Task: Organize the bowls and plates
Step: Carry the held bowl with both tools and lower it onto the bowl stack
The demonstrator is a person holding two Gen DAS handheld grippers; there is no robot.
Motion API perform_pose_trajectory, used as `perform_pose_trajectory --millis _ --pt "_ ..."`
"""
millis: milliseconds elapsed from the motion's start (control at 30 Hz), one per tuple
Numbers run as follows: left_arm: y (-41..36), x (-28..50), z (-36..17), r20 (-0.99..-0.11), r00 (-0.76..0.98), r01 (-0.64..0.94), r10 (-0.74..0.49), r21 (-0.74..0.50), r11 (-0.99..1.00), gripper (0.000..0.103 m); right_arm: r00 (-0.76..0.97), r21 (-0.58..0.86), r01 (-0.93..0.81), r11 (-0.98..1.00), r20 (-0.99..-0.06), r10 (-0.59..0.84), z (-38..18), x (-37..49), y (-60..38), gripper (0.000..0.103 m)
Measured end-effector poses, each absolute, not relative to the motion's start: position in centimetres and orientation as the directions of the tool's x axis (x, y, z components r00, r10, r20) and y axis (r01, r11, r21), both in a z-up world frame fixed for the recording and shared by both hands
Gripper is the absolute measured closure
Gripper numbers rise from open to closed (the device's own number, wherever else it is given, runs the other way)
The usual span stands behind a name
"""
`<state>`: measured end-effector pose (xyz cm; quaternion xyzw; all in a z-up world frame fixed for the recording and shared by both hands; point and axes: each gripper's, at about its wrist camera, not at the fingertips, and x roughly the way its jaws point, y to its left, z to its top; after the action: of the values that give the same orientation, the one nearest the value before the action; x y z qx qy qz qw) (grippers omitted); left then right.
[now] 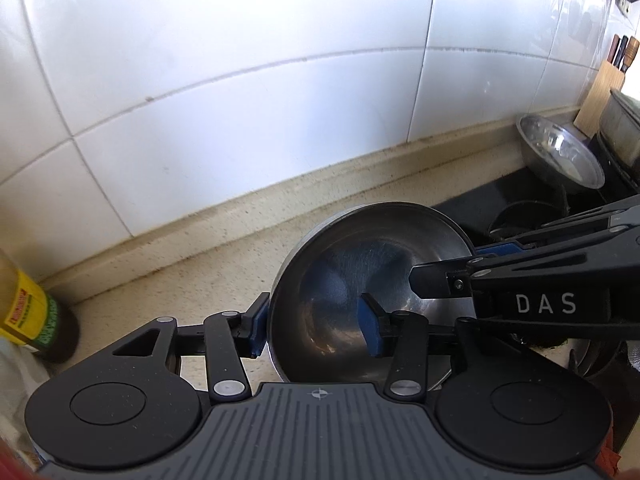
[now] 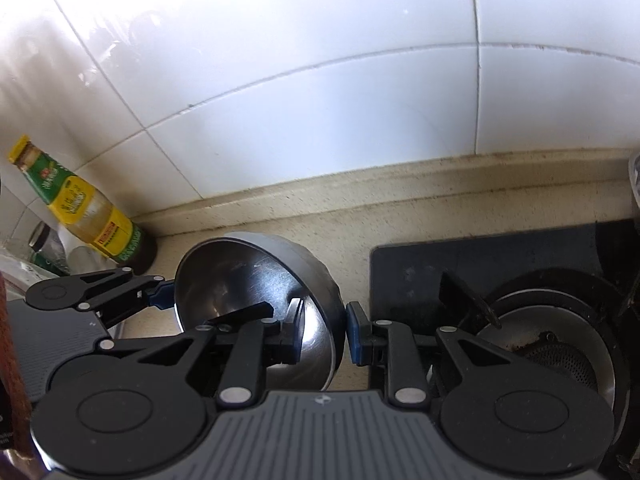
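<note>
Evidently both grippers pinch one round stainless-steel bowl (image 1: 360, 280) by opposite rim walls, left gripper (image 1: 316, 326) nearside, right gripper (image 2: 322, 338) opposite, bowl tilted clear above the beige speckled countertop (image 1: 180, 280).

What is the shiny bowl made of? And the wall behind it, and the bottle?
The bowl looks like stainless steel: grey, brushed, with mirror-like reflections inside. The wall looks like glossy white ceramic tile, with grout lines and window glare. The bottle is see-through with yellowish liquid inside, so glass or clear plastic; I cannot tell which. Its labels look like paper or film.
</note>
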<state>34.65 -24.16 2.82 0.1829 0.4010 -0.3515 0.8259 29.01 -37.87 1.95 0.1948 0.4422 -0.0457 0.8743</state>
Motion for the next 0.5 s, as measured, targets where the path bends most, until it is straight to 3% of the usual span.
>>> perform_pose_trajectory --millis 500 --pt "-18.4 32.0 6.1 -0.753 0.488 0.695 -0.441 0.030 0.718 0.046 0.631 0.274 0.168 0.947 -0.768 0.110 5.8 27.5 -32.2 0.080"
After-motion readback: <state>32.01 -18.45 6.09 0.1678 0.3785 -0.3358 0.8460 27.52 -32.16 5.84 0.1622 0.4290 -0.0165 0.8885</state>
